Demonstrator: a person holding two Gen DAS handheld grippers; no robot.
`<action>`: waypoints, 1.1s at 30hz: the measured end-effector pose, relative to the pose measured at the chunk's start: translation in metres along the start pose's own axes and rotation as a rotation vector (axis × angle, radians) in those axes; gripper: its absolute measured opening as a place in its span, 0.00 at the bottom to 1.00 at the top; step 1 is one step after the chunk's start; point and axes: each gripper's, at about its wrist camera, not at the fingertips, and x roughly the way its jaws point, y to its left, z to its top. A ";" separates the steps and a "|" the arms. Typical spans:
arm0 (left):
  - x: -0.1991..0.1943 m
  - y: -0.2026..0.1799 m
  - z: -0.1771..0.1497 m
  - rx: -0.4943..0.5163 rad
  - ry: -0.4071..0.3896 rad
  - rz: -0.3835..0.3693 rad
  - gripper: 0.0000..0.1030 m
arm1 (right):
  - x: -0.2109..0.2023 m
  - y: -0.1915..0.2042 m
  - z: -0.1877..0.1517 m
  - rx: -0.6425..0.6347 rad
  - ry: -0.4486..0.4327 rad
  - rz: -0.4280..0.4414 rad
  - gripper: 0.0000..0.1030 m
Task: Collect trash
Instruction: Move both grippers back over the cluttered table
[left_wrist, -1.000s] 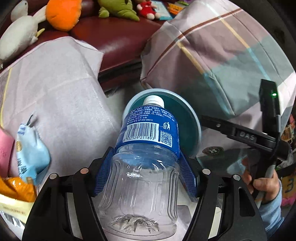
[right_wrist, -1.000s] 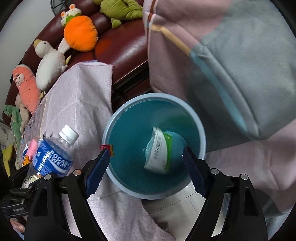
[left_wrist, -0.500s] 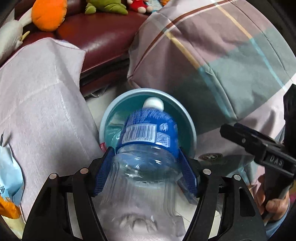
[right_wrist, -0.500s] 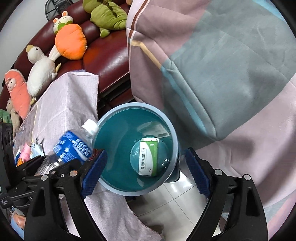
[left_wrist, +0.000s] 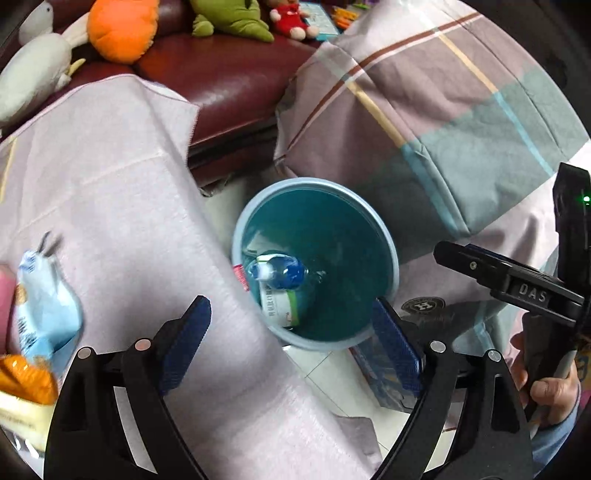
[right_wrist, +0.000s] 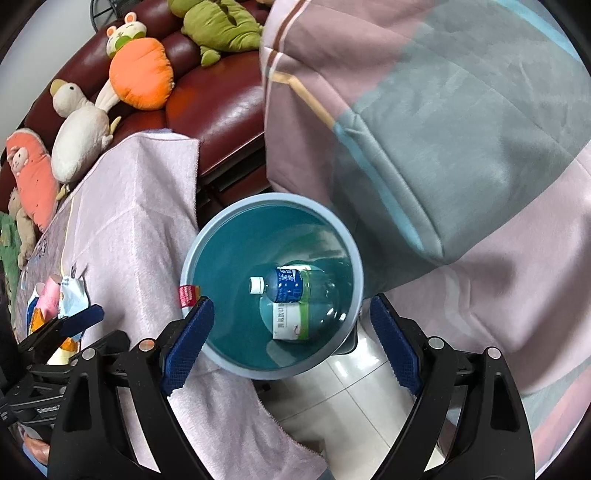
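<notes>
The striped bedding (right_wrist: 461, 155) bulks up behind the bin and the pink cloth (left_wrist: 122, 206) drapes the table on the bin's other side; between them stands my landmark, the teal bin (right_wrist: 229, 236), open-mouthed on the tiled floor.

A second ago I had the plastic bottle clamped in my left gripper (left_wrist: 291, 343) above the rim. Now that gripper's blue pads are spread wide with nothing between them, and the bottle (right_wrist: 291, 286) lies on its side at the bottom of the bin, white cap toward the cloth side, resting on a green-and-white carton (right_wrist: 291, 321) that was already down there. So the drop has landed, and I count that piece of trash as collected.

My right gripper (right_wrist: 291, 338) hangs over the bin's near rim, its pads also wide apart and holding nothing.

What remains, as I judge it, sits on the pink cloth away from the bin: a light-blue snack wrapper (left_wrist: 44, 299), and just below it an orange packet (left_wrist: 22, 380), blurred in the left view. A small red tag (right_wrist: 188, 295) clings at the bin's cloth-side rim. The wrappers look like my next pick-ups.
</notes>
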 end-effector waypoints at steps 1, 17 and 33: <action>-0.007 0.003 -0.003 -0.003 -0.008 0.005 0.86 | -0.002 0.003 -0.002 -0.005 -0.001 0.001 0.80; -0.118 0.063 -0.076 -0.049 -0.119 0.093 0.87 | -0.048 0.088 -0.058 -0.137 -0.024 0.042 0.83; -0.201 0.138 -0.195 -0.124 -0.158 0.168 0.90 | -0.074 0.184 -0.136 -0.349 0.014 0.065 0.83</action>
